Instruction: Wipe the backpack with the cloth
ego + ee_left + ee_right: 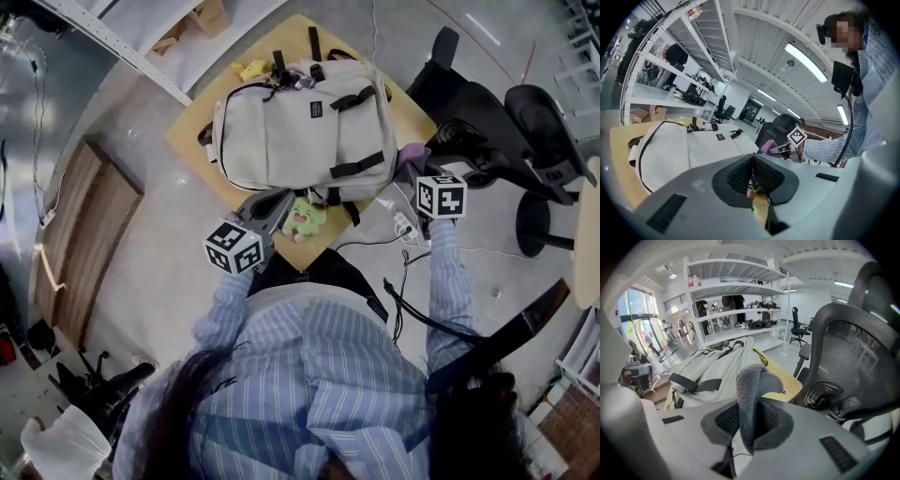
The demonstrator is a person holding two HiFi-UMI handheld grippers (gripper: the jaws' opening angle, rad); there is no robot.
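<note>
A beige backpack (295,127) with black straps lies flat on a small wooden table (192,141). Its near right corner is beside my right gripper (413,171), which is shut on a grey-purple cloth (411,157). In the right gripper view the cloth (752,385) stands up folded between the jaws, with the backpack (715,373) behind it to the left. My left gripper (277,204) hovers at the backpack's near edge, its jaws shut with nothing between them. In the left gripper view the pads (740,173) meet in front of the backpack (689,150).
A green plush toy (304,218) hangs at the backpack's near edge and a yellow one (251,68) lies at its far end. Black office chairs (497,122) stand close on the right. Cables and a white power strip (405,228) lie on the floor by the table.
</note>
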